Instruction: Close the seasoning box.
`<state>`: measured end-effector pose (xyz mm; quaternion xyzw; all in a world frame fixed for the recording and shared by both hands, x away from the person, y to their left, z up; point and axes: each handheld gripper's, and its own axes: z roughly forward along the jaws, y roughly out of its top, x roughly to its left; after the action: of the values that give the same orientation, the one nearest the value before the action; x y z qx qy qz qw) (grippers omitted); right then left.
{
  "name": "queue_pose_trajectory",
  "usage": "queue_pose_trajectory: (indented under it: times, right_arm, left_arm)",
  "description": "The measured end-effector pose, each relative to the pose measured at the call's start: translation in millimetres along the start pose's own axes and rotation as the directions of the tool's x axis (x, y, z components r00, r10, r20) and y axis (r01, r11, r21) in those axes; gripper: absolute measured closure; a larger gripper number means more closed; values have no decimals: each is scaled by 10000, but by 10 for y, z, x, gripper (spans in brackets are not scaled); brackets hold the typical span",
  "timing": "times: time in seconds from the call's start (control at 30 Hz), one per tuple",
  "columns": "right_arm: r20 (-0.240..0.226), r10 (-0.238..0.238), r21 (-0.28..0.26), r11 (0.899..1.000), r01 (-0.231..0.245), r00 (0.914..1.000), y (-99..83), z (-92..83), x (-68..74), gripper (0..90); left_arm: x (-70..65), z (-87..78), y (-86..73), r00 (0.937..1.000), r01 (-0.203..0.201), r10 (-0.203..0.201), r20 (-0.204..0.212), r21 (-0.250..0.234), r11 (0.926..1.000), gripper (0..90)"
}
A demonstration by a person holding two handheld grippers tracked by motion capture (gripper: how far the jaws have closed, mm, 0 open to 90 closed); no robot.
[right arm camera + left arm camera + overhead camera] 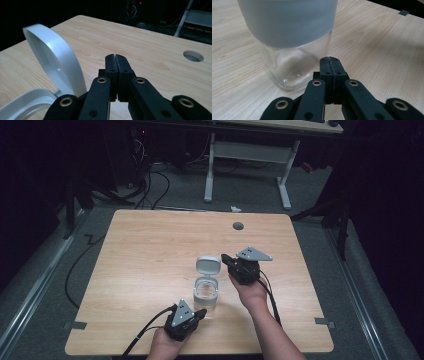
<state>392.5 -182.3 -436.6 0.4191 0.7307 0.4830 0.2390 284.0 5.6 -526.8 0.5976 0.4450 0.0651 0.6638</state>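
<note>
On the wooden table (150, 250) stood a clear jar (206, 292), lid (208, 266) flipped open toward twelve o'clock, no writing legible. Left gripper (199, 312) at six o'clock and right gripper (226, 259) at two o'clock had jaws pressed together, empty.

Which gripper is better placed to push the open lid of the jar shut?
Probably the right gripper: its shut jaws sit beside the raised lid. The left gripper is low at the jar base.

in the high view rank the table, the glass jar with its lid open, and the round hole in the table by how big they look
1. Table, by far the largest.
2. Glass jar with its flipped-up lid.
3. Round hole, the smallest.
</note>
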Motion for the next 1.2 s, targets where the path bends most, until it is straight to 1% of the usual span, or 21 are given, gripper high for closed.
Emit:
queue_pose_trajectory:
  times: [0.03,0.1,0.17,0.2,0.33,0.4,0.47,0.5,0.53,0.6,0.63,0.73,0.87,0.9,1.07,1.17,1.2]
  right_arm:
    - [0,0,0,10000,0,10000,0,0,0,891]
    - [-108,145,-91,9999,-146,9998,21,-15,16,891]
    - [-154,119,-107,9999,-120,9998,24,-25,21,891]
    - [-231,21,-191,9998,-25,9997,35,-63,49,890]
    - [-382,-27,-313,9995,15,9993,46,-117,78,890]
    - [-512,-37,-417,9991,16,9987,45,-182,126,891]
    - [-529,-123,-406,9991,102,9985,40,-201,146,891]
    - [-661,-225,-454,9988,195,9976,22,-236,192,890]
    - [-684,-291,-453,9986,260,9972,9,-254,218,890]
    - [-795,-393,-439,9984,359,9961,-27,-279,268,888]
    - [-795,-393,-439,9984,359,9961,-27,-279,268,888]
    - [-967,-570,-314,9980,542,9937,-127,-306,373,882]
    - [-956,-689,-293,9974,663,9930,-189,-327,403,882]
    - [-1008,-592,-269,9980,568,9931,-216,-334,397,882]
    - [-1034,-652,-121,9979,643,9925,-265,-334,419,880]
    - [-1012,-573,-178,9983,558,9932,-276,-351,408,879]
    - [-921,-599,-247,9980,578,9939,-272,-373,386,879]
  left_arm:
    - [0,0,0,10000,0,0,0,0,10000,900]
    - [0,22,-2,10000,52,-52,-12,-8,10000,900]
    - [0,39,-12,10000,65,-65,8,46,10000,900]
    - [4,49,-11,10000,90,-90,2,26,10000,900]
    - [12,61,0,9998,182,-182,-31,0,9998,900]
    - [21,73,15,9997,250,-250,-6,3,9997,900]
    - [25,80,16,9998,190,-190,-21,10,9998,900]
    - [25,86,18,9999,159,-159,-33,24,9999,900]
    - [22,102,22,9998,214,-215,-56,-23,9998,900]
    - [25,112,22,9998,182,-182,-49,3,9998,900]
    - [25,112,22,9998,182,-182,-49,3,9998,900]
    - [21,125,18,9999,151,-151,-49,1,9999,900]
    - [25,112,25,9999,118,-118,-83,-22,9999,900]
    - [29,107,29,9999,120,-120,-83,-26,9999,900]
    - [29,111,26,9999,103,-103,-88,-25,9999,900]
    - [25,106,30,9999,103,-103,-76,-37,9999,900]
    - [18,74,46,10000,51,-51,-22,-28,10000,897]
